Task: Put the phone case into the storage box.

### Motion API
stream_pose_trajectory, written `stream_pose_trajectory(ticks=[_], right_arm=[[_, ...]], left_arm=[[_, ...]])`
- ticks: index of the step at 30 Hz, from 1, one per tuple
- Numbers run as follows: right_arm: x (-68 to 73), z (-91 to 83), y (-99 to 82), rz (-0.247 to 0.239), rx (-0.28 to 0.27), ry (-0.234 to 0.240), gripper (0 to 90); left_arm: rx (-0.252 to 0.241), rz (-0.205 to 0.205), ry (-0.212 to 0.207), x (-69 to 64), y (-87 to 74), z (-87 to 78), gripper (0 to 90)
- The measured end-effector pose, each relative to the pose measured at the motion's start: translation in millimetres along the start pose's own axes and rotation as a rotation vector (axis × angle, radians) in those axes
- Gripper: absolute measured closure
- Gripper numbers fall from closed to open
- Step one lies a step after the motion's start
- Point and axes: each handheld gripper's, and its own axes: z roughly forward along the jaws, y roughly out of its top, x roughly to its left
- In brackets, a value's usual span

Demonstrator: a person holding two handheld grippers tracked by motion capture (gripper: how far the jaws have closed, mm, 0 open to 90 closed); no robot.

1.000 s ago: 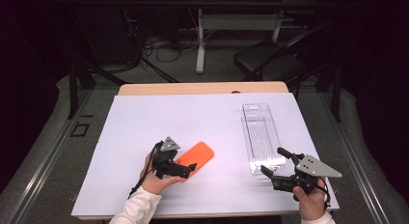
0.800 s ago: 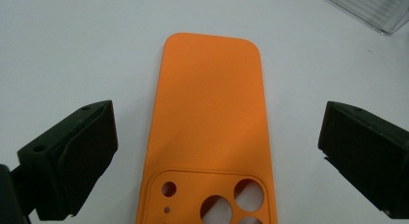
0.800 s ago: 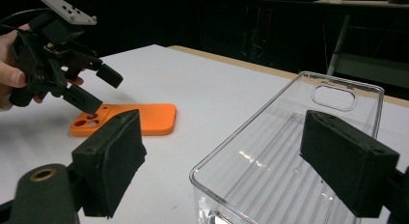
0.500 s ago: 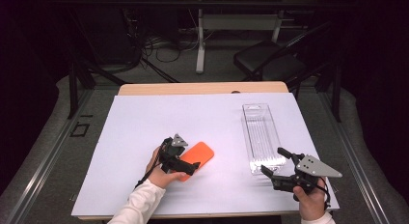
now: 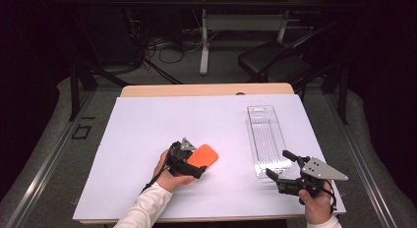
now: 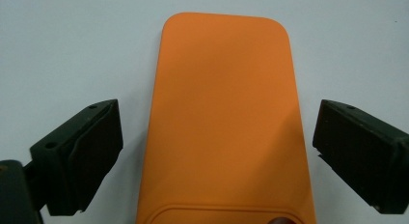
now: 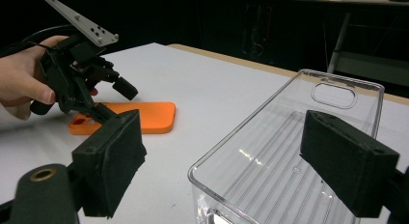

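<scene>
While flat on white table sheet (image 5: 147,139), orange rounded-rectangle silicone phone case (image 5: 202,156) well left of clear ribbed plastic tray (image 5: 266,139). Left gripper (image 5: 193,165) poised over case's near end, jaws spread wide either side, pads clear of case edges. Right gripper (image 5: 282,166) at tray's near end, jaws wide apart, nothing gripped.

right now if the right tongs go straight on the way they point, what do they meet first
Most likely the clear plastic tray: its near end lies just ahead of the open right tongs, though depth is hard to judge.
</scene>
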Motion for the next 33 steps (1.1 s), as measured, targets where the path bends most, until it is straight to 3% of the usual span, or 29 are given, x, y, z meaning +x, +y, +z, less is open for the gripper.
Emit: stream_pose_trajectory(ticks=[16,33], right_arm=[[-0.6,0.4,-0.5,-0.002,0.001,0.001,14.4],[0.0,0.9,-1.0,0.005,0.001,0.004,14.4]], left_arm=[[0.003,0.022,0.034,-5.2,-1.3,8.6,9.0],[0.001,0.034,0.027,-7.4,-2.1,6.2,15.6]])
